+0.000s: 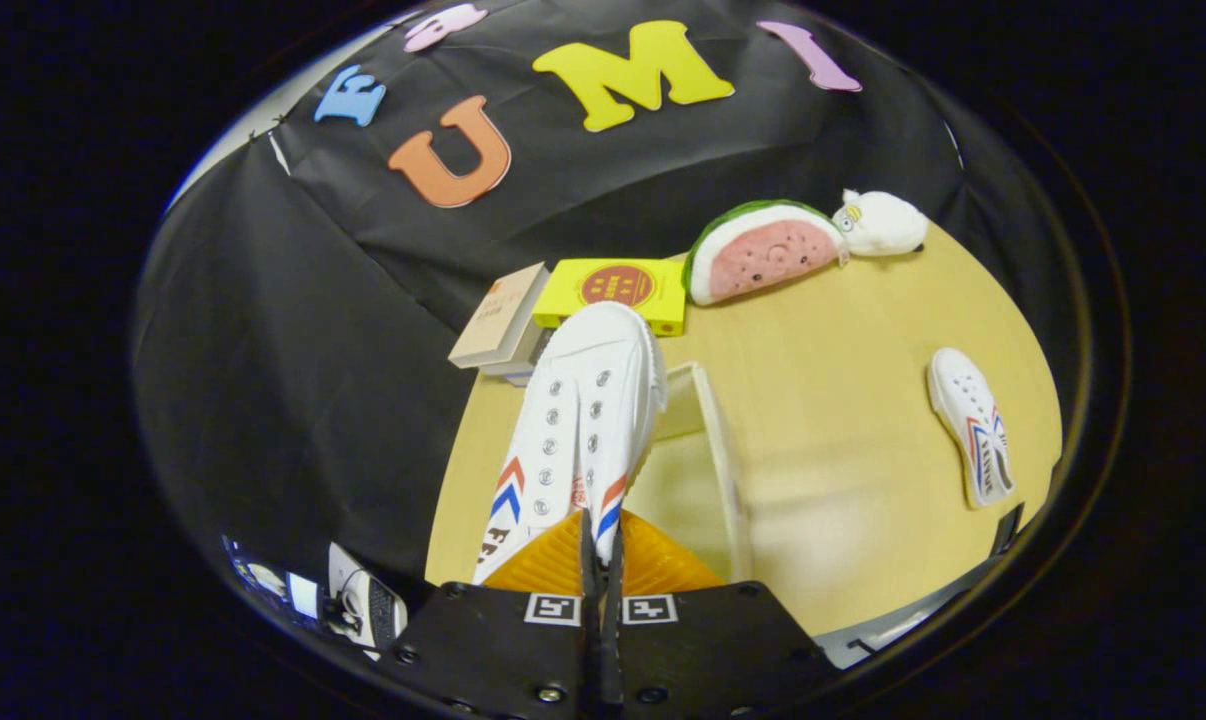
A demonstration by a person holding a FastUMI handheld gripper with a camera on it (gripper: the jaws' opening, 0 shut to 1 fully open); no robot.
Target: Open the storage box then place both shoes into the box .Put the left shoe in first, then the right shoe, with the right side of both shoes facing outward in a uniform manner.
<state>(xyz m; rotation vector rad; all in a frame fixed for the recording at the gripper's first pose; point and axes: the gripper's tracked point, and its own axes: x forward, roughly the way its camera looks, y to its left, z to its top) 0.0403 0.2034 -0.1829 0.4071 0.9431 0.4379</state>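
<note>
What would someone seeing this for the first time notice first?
First, the white sneaker held up by the tool, whose fingers are closed on its collar, toe pointing away. Just beyond it the clear storage box sits on the wooden table. The second white sneaker lies apart to the right, and a watermelon plush rests at the table's far edge.

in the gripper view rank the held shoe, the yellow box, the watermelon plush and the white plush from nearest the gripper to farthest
1. Held shoe: clamped in the gripper, toe pointing away.
2. Yellow box: just past the shoe's toe, beside the books.
3. Watermelon plush: farther back, right of the yellow box.
4. White plush: behind the watermelon plush at the table's far edge.
</note>
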